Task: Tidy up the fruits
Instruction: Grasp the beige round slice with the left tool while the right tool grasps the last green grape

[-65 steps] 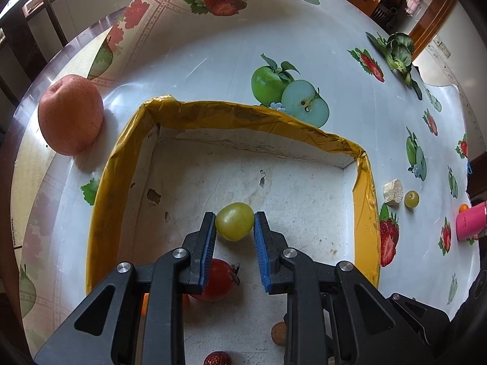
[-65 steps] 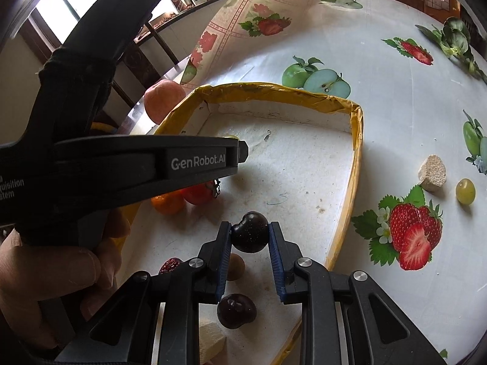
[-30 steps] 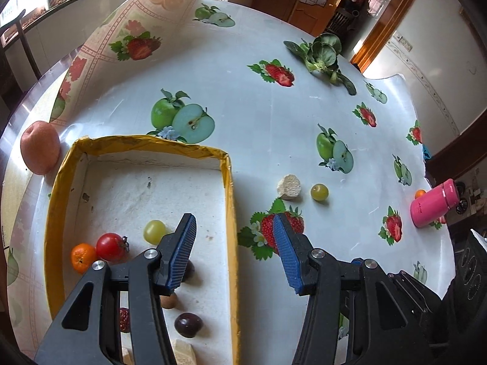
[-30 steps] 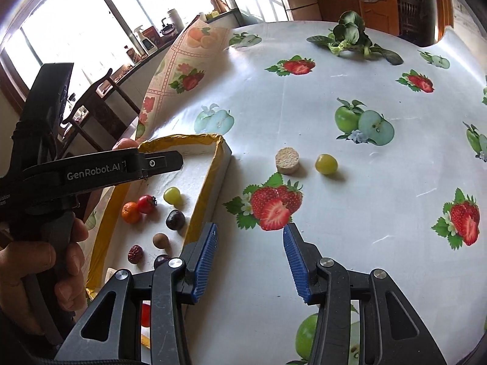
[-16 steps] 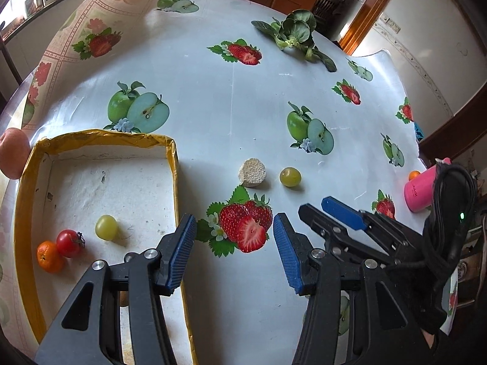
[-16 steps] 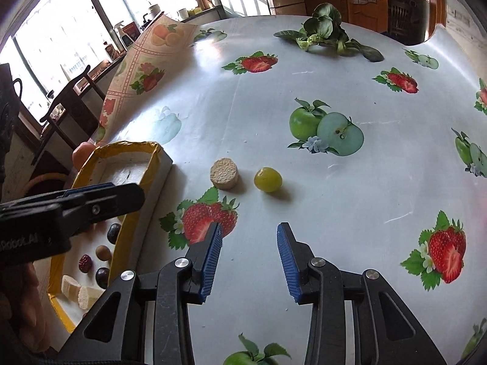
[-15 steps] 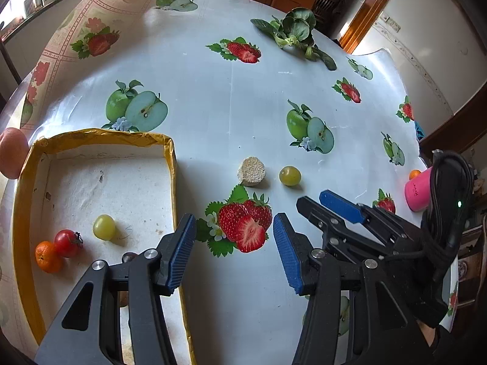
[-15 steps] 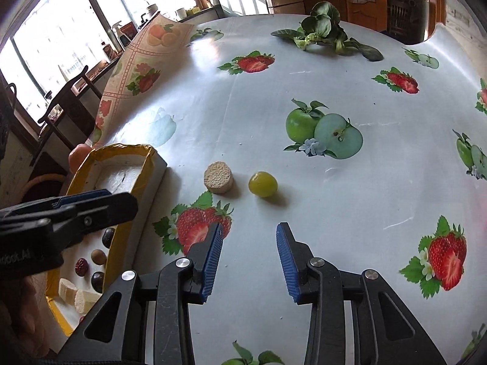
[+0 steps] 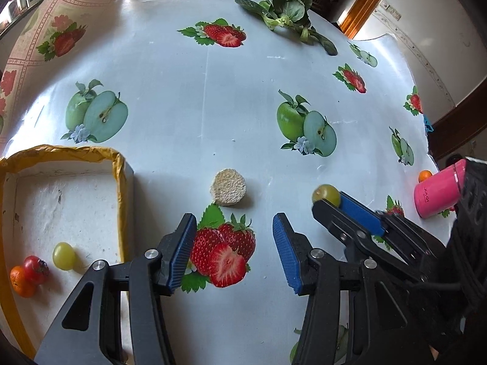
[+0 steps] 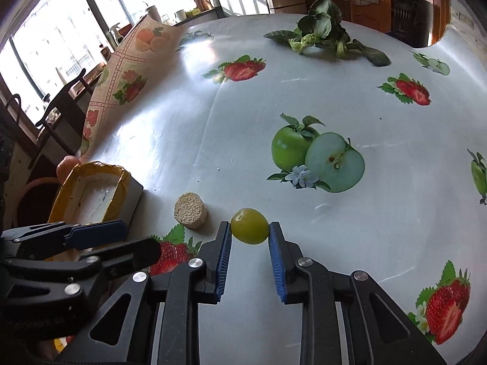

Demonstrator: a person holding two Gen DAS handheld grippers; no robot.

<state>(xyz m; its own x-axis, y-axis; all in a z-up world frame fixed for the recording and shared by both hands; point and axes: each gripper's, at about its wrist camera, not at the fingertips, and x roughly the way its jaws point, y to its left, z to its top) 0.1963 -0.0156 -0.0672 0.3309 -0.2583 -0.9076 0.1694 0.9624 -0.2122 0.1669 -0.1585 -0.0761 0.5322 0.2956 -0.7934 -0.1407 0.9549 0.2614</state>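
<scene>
A green grape (image 10: 250, 225) lies on the fruit-print tablecloth between the blue pads of my right gripper (image 10: 247, 231). The jaws sit close on both sides of it; it rests on the table. The grape (image 9: 325, 194) shows in the left wrist view at the right gripper's tip (image 9: 327, 202). My left gripper (image 9: 232, 228) is open and empty above a printed strawberry. A yellow-rimmed white box (image 9: 120, 170) at the left holds a green grape (image 9: 63, 255), a red tomato (image 9: 36, 270) and a small orange (image 9: 19, 281).
A round beige biscuit-like piece (image 9: 228, 187) lies between the box and the grape. A pink bottle (image 9: 438, 188) and a small orange (image 9: 424, 175) sit at the right edge. Leafy greens (image 9: 286, 15) lie at the far side. A peach (image 10: 67, 164) lies behind the box.
Both grippers moved away from the box toward the loose grape. The right gripper has come forward so its pads now flank the grape and have narrowed around it.
</scene>
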